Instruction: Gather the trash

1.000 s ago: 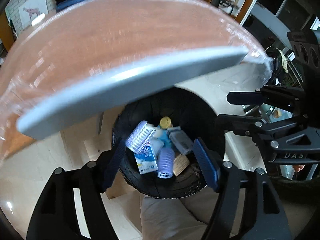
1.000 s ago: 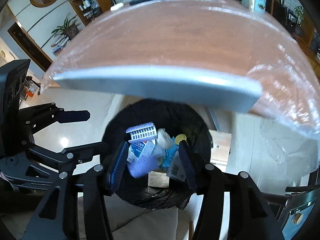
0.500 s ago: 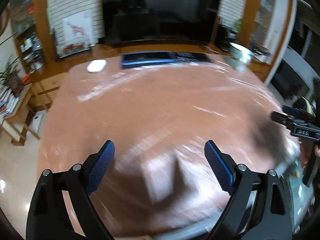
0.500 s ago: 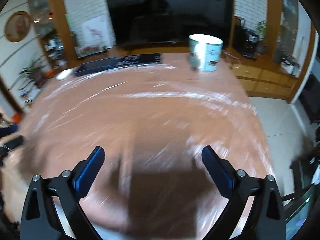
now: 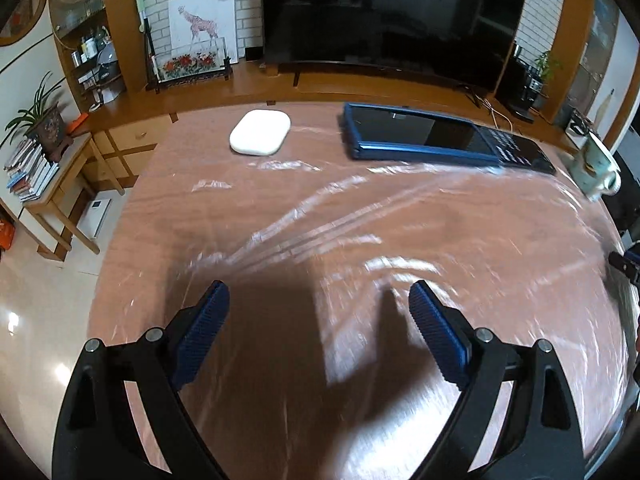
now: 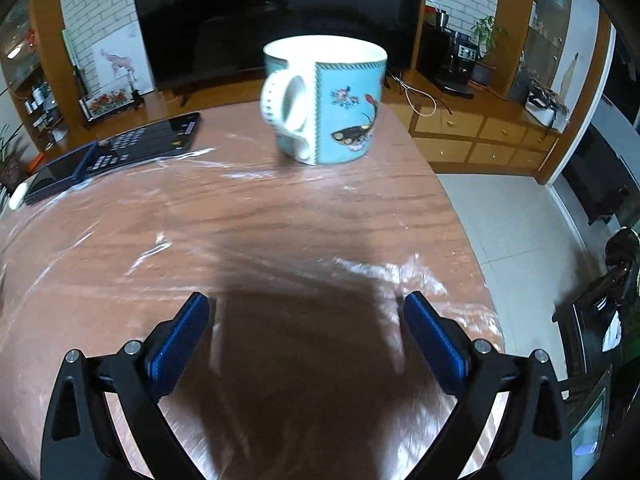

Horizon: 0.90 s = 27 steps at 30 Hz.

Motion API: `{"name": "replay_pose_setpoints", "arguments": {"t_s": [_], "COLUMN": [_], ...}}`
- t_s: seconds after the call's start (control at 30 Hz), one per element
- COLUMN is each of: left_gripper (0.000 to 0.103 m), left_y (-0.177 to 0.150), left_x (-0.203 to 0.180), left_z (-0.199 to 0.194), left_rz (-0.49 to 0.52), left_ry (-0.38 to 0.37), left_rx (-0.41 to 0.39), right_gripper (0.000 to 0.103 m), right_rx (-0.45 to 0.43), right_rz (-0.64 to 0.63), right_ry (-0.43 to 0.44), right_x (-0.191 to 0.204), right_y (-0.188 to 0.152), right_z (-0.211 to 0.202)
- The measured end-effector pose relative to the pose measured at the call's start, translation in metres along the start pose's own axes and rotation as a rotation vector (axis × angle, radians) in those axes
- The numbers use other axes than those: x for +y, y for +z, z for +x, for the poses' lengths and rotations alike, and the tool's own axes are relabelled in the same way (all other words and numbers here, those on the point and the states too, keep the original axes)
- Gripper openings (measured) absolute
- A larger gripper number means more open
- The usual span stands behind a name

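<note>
My left gripper hangs open over the brown table, which is covered in clear plastic film; nothing lies between its blue pads. My right gripper is also open and empty above the same table. No trash shows on the tabletop in either view. The black bin with the collected trash is out of sight. At the right edge of the left wrist view a black tip of the other gripper pokes in.
A white oval case and a dark blue tablet with keyboard lie at the table's far side. A blue mug with a fish picture stands at the far right. Beyond are a TV, a wooden cabinet and shelves.
Both grippers swung up from over the black trash bin below the table edge to above the tabletop. Their jaws spread wider. The bin and its trash left view.
</note>
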<state>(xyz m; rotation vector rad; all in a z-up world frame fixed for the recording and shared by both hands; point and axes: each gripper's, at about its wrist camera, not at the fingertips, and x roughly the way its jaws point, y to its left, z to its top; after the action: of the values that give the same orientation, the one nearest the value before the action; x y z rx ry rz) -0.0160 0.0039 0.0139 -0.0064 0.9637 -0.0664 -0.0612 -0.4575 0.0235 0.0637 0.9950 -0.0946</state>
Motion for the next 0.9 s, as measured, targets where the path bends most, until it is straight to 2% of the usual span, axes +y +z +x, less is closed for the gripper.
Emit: {"name": "replay_pose_setpoints", "arguments": {"t_s": [0.27,0.33,0.4,0.9], "left_gripper": [0.092,0.094,0.101,0.102], "left_y": [0.007,0.007,0.007,0.007], "left_x": [0.002,0.001,0.002,0.003], "left_z": [0.017,0.018,0.020,0.020], "left_rz": [0.015,0.025,0.022,0.020], "left_ry": [0.032,0.031,0.032,0.032], "left_rx": [-0.004,-0.014,-0.005,-0.002], "right_gripper": [0.099,0.099,0.099,0.099], "right_rx": [-0.019,-0.020,-0.019,-0.020], "right_rz": [0.004,0.004,0.003,0.004], "right_ry": [-0.005,-0.005,-0.005,-0.005], "right_x": [-0.002,-0.001,-0.001,-0.001], "right_y": [0.003,0.002,0.002,0.002], "right_z": [0.004,0.004,0.004,0.004]}}
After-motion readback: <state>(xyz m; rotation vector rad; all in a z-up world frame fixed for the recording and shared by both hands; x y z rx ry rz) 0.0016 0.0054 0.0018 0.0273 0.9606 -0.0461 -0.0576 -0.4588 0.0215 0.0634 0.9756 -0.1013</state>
